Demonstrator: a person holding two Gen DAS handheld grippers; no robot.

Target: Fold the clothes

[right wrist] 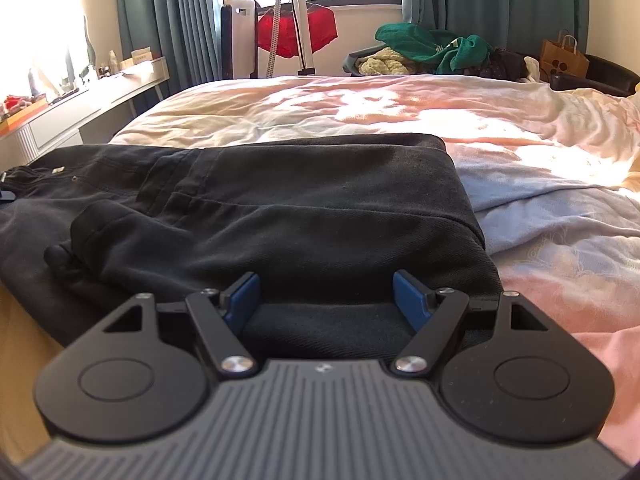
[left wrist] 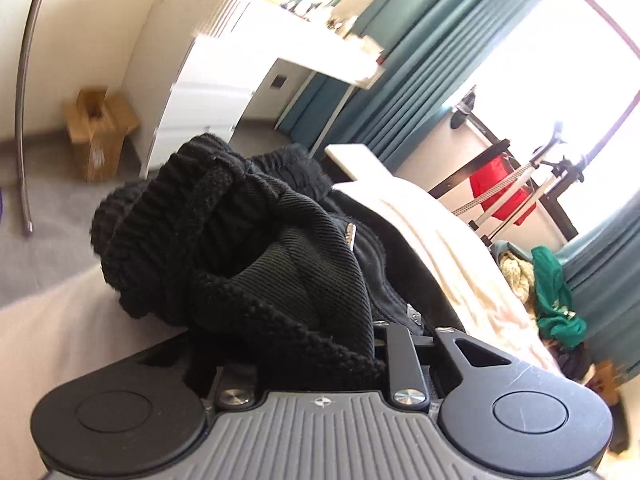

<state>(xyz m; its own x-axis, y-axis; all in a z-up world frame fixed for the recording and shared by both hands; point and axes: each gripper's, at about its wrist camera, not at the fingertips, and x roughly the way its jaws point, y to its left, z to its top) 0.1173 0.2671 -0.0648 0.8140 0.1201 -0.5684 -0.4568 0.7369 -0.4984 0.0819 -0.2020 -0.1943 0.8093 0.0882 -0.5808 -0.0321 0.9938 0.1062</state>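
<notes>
Crowding the far side of the room in the right wrist view are teal curtains [right wrist: 168, 20], a red garment [right wrist: 296, 34] hanging on a drying rack by the window, and a basket [right wrist: 354, 62] heaped with a green garment [right wrist: 436, 46] and a cream knit. A brown paper bag [right wrist: 564, 56] stands at the far right, and a white desk [right wrist: 104, 96] with small clutter runs along the left.

On the bed [right wrist: 400, 120], black trousers [right wrist: 280, 200] lie flat at the near left; their long axis runs left to right, with the folded edge toward the right and the riveted seam end toward the left. The right gripper [right wrist: 326, 292] sits low at the near edge of the trousers, its jaws spread wide with the blue pads [right wrist: 408, 300] on either side of the cloth and not pinching it.

In the left wrist view, a black knit garment [left wrist: 224, 240] bunches up directly in front of the left gripper [left wrist: 320, 368], covering the fingers, so whether those jaws are pressed together cannot be told. The bundle blocks most of the near scene; beyond it are the bed's pale cover, a white drawer unit [left wrist: 208, 92] and a cardboard box [left wrist: 100, 132] on the floor at the far left.
</notes>
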